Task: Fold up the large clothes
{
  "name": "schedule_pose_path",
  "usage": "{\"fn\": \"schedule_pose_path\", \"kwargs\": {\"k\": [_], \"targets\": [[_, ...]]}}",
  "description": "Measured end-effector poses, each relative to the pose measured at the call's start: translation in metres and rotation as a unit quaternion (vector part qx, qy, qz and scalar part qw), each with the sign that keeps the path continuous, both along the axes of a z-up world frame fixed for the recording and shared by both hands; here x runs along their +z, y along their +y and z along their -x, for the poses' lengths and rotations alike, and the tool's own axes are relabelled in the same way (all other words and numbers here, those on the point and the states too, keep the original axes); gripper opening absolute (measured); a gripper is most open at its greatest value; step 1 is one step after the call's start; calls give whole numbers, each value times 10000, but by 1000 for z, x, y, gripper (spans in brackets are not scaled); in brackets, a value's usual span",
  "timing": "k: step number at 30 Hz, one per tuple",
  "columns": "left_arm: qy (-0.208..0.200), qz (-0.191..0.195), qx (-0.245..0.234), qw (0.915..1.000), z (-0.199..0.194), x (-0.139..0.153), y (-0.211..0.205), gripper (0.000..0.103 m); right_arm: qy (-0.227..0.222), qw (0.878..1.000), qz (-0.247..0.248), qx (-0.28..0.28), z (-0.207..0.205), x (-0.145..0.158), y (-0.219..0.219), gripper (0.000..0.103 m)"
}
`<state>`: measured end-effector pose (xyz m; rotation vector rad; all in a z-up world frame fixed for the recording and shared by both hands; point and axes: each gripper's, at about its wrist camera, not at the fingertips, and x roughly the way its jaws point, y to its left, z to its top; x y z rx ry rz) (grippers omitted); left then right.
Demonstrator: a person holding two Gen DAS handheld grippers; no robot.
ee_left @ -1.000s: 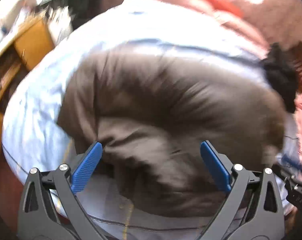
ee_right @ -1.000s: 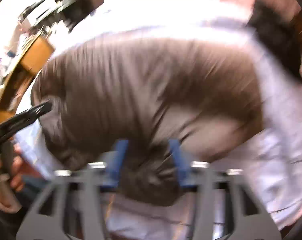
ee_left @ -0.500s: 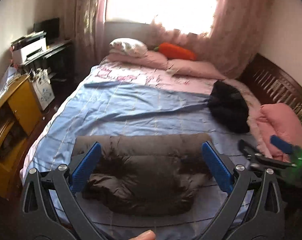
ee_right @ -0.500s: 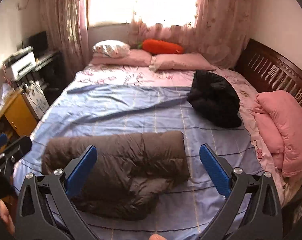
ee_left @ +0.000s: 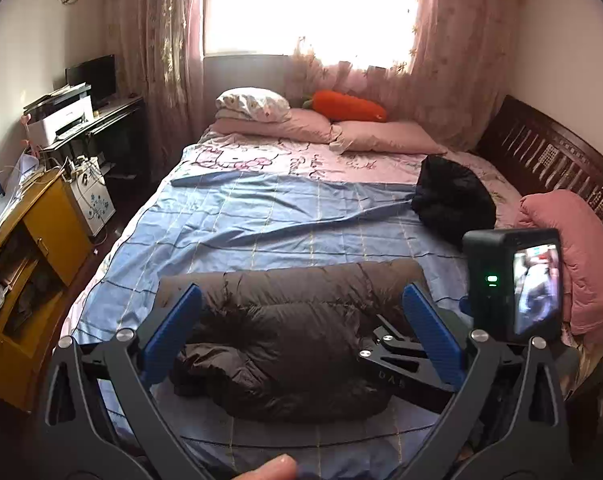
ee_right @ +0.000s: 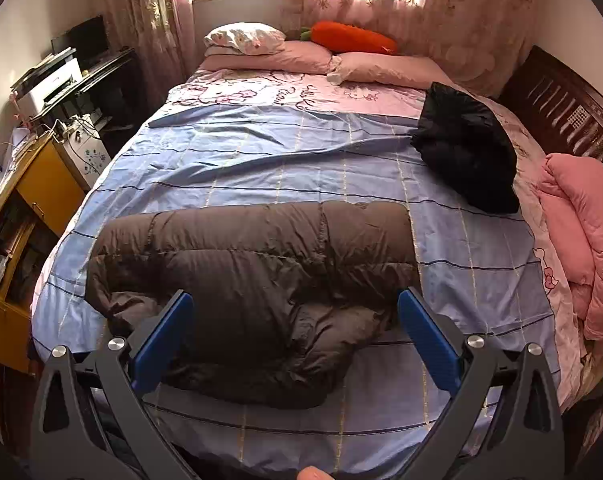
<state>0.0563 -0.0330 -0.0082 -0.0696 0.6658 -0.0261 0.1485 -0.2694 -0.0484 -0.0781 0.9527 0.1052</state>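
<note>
You've pulled both grippers back: left gripper (ee_left: 301, 328) and right gripper (ee_right: 293, 332) now spread wide, holding nothing. Brown puffer jacket (ee_right: 253, 264) lies released, folded, near the blue bedsheet's (ee_right: 301, 152) edge. Fold looks done; black jacket (ee_right: 465, 148) farther back probably next.

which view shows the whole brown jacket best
The right wrist view: the brown jacket lies almost fully visible on the blue sheet, with only its near edge behind the open fingers. In the left wrist view the jacket looks smaller, and the right gripper covers its right end.
</note>
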Motion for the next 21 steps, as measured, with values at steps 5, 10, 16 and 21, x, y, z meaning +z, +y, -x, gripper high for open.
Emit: {"fn": "schedule_pose_path", "kwargs": {"k": [5,10,16,21], "targets": [[20,-23,216,9998,-5,-3,10,101,-356,9993,100,-81,15,16,2,102],[41,18,419,9991,-10,-4,22,101,-491,9987,1,-124,23,25,-3,102],[98,0,420,9991,-13,-7,23,101,-485,9988,-38,-38,29,25,2,102],[161,34,395,9991,-16,-10,24,101,-430,9991,-55,-5,30,23,6,102]]}}
